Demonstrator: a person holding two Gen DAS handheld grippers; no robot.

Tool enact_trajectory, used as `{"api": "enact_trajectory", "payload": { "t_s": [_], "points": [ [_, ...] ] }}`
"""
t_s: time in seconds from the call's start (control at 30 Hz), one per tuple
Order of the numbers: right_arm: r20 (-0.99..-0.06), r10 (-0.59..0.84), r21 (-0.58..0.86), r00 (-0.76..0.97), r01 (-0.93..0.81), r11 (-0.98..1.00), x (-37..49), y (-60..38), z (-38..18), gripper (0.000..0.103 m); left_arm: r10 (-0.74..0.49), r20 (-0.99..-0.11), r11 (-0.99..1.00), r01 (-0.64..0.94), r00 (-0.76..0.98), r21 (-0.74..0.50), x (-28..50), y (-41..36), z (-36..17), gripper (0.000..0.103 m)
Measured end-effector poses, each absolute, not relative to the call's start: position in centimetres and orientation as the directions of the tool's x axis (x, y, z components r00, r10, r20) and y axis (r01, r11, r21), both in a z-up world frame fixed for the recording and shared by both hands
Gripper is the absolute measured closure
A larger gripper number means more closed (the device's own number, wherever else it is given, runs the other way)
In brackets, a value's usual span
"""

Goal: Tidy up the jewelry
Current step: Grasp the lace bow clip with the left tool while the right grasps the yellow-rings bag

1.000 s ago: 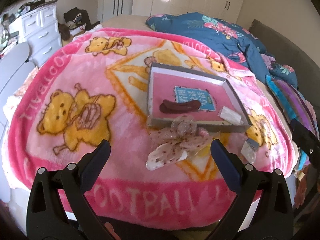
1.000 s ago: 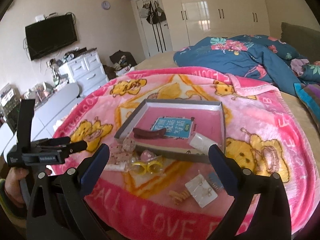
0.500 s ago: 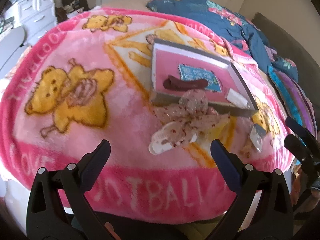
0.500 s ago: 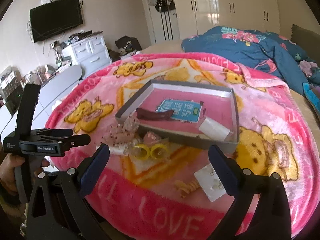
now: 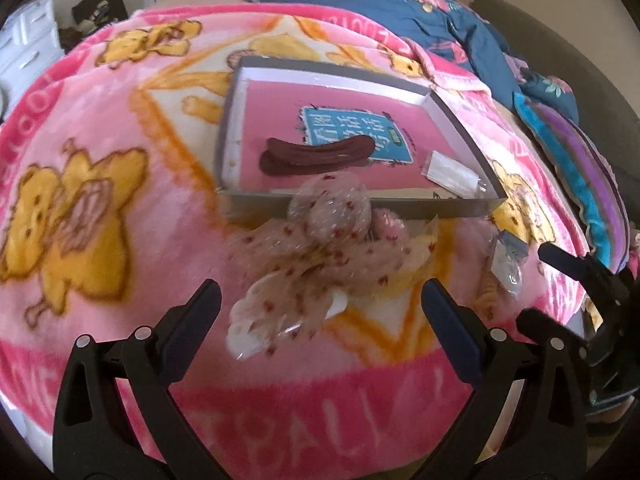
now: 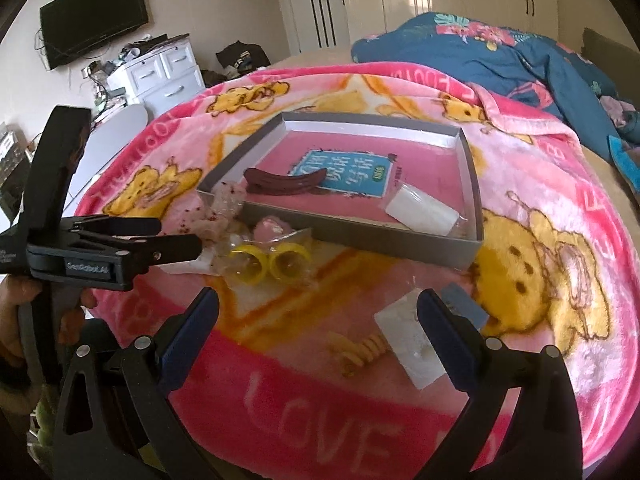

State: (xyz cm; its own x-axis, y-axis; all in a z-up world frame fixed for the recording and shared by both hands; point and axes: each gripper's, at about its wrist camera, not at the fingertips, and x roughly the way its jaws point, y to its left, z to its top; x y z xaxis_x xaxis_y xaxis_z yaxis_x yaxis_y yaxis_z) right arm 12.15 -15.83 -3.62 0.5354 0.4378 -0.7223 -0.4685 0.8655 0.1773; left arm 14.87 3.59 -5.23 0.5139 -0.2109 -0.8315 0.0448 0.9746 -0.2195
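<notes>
- since a second ago the left gripper (image 5: 320, 306) has come in closer over the pink blanket (image 5: 120, 200), so the sheer dotted bow (image 5: 320, 256) now fills more of its view; the bow lies between its released, widely parted fingers, touching neither.
- the bow rests against the near wall of the grey box (image 5: 460, 206), on the blanket.
- inside the box: a dark red hair clip (image 6: 284, 184) at the near left, a clear packet (image 6: 420, 210) at the near right.
- the right gripper (image 6: 318, 322) is likewise spread wide and empty, hovering over a yellow spiral hair tie (image 6: 360, 350) and a white card (image 6: 412, 340).
- two yellow rings in a clear bag (image 6: 268, 262) lie left of these, just outside the box.
</notes>
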Motion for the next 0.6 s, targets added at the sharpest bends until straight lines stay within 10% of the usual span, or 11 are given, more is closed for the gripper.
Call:
{"api": "enact_trajectory", "payload": {
  "t_s": [0.17,0.43,0.6],
  "points": [
    [-0.748,0.435,0.180,0.501,-0.478,0.860,12.8,-15.1,-5.2,0.004,-0.262,-0.828,0.957,0.022,0.495,-0.289,16.5,4.5,-6.0,0.015],
    [-0.765,0.462,0.175,0.449,-0.546,0.819,14.4,-11.2,-7.0,0.004,-0.340,-0.810,0.926,0.022,0.478,-0.376,17.2,5.7,-6.2,0.088],
    [-0.772,0.466,0.169,0.432,-0.567,0.806,15.2,-8.6,-8.3,0.004,-0.356,-0.800,0.921,0.036,0.484,-0.388,16.6,6.0,-5.6,0.097]
  ]
}}
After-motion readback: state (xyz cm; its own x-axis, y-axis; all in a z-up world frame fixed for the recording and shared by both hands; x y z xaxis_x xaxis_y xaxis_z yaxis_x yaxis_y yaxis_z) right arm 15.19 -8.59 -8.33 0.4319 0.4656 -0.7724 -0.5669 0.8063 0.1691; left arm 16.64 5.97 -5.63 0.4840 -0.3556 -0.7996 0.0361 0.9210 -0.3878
